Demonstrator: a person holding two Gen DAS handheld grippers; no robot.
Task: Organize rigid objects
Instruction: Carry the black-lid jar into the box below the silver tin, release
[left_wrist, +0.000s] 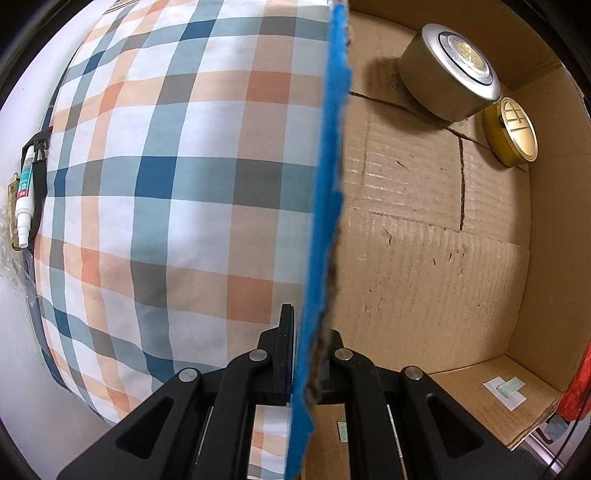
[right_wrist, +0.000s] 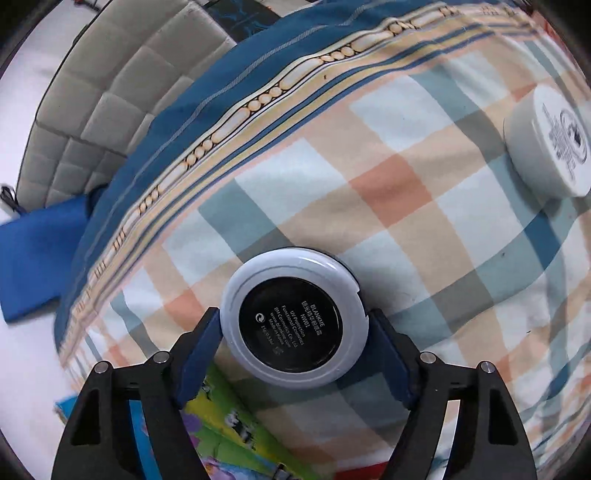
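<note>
My left gripper (left_wrist: 308, 354) is shut on the blue-taped rim (left_wrist: 327, 192) of a cardboard box (left_wrist: 424, 251). Inside the box, at its far end, lie a silver round tin (left_wrist: 448, 72) and a smaller gold round tin (left_wrist: 511, 131). My right gripper (right_wrist: 295, 332) is shut on a pale blue round compact (right_wrist: 293, 319), black underside with a white label facing the camera, held over the checked bedsheet (right_wrist: 406, 206). A white round jar (right_wrist: 550, 144) lies on the sheet at the far right.
The checked bed (left_wrist: 166, 166) lies left of the box. A white spray bottle (left_wrist: 24, 195) lies at its far left edge. A blue cloth (right_wrist: 33, 258), a padded headboard (right_wrist: 110, 92) and a colourful book (right_wrist: 236, 435) surround the bed.
</note>
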